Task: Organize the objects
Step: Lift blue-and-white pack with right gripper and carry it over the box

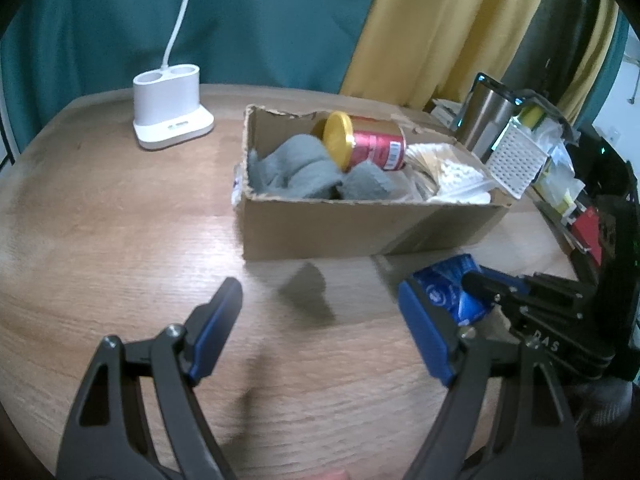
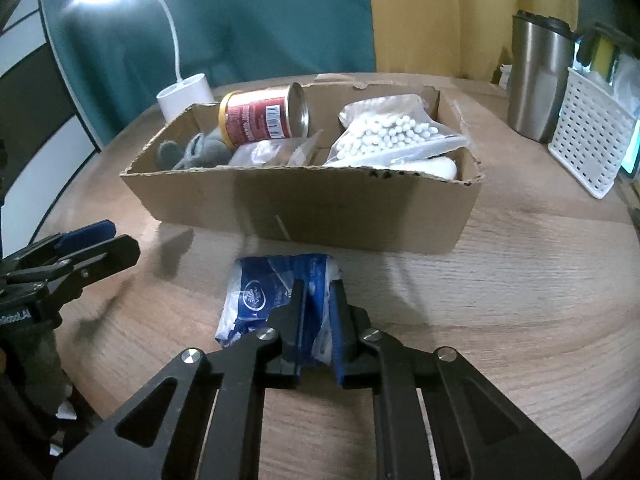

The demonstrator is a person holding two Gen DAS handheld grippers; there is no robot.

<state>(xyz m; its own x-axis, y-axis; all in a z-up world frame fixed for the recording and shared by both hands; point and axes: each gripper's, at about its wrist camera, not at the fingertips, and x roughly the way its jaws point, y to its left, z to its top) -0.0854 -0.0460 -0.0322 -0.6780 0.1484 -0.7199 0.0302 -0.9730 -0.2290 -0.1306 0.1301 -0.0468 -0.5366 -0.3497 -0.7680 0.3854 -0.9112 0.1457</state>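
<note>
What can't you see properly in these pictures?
- Blue packet: right wrist view, the right tongs, shut on it, cover its near end; print too blurred to read.
- Red can: label too small in both views.
- Lamp: head cut off by the left view's top edge.

Cardboard box near the middle of the wooden tabletop, torn along its rim. Inside the box: grey cloth at its left end, a red can with a gold lid lying on its side behind the cloth, a clear bag of white pellets at its right end. Left of the box and further back, a white lamp base. Right of the box, a steel mug and a white perforated basket. In front of the box, left gripper open over bare tabletop. In front of the box's right corner, a blue packet with the right gripper closed on it.
</note>
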